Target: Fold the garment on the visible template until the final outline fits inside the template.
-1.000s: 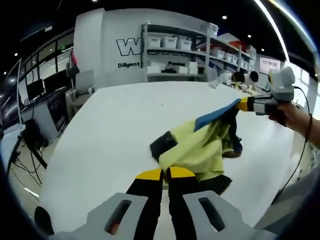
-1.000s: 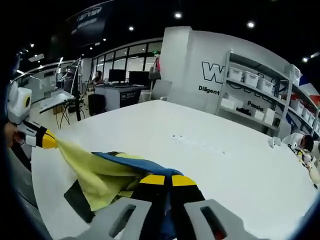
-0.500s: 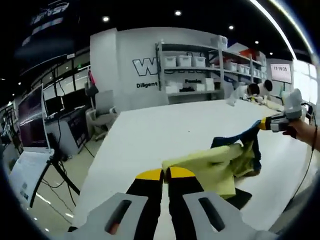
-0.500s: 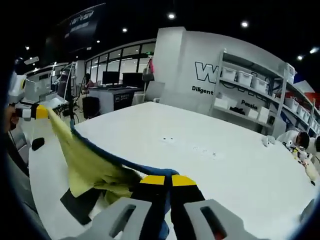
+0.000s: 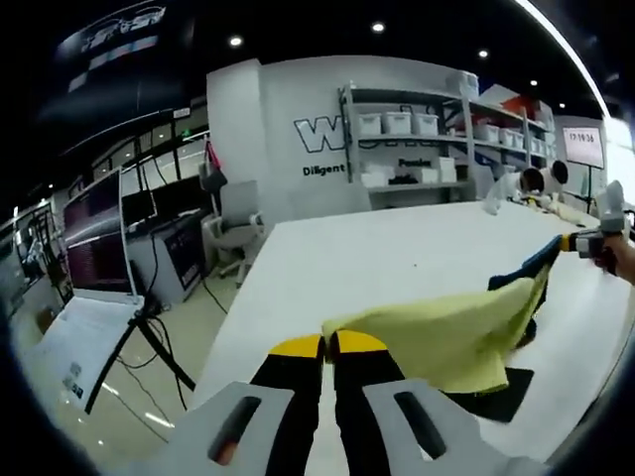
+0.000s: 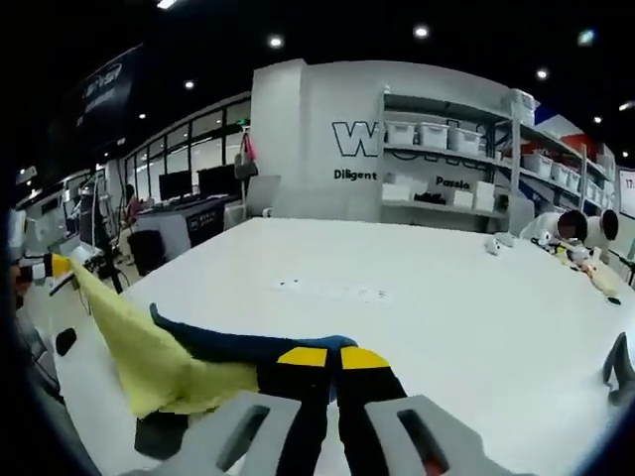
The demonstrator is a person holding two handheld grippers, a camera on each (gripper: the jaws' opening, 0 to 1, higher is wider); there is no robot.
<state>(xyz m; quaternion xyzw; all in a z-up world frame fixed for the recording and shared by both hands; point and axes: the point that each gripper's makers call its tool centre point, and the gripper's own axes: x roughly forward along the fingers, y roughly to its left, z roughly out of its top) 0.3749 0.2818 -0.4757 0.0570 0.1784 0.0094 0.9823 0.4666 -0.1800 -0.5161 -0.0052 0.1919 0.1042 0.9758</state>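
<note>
The garment (image 5: 446, 337) now hangs stretched between the two grippers above the white table (image 5: 377, 263), where a second ago it was a bunched heap sagging onto the tabletop. In the left gripper view the left gripper (image 5: 328, 347) has its yellow-tipped jaws pressed together on one corner of the yellow cloth, and the cloth runs from there as a taut sheet out to the right gripper (image 5: 573, 241), which pinches the far blue edge; that gripper sits much farther from the left one than it did a second ago. A dark part of the garment (image 5: 491, 382) lies on the table under the lifted sheet. In the right gripper view the right gripper (image 6: 328, 357) is clamped on the blue edge (image 6: 238, 345), and the yellow cloth (image 6: 149, 362) slopes up and away to the left gripper (image 6: 58, 266) at the table's near edge, higher and more spread than before. Beyond the table stand shelves (image 5: 417, 134) with white bins, against a wall with lettering. I cannot make out any template on the table.
</note>
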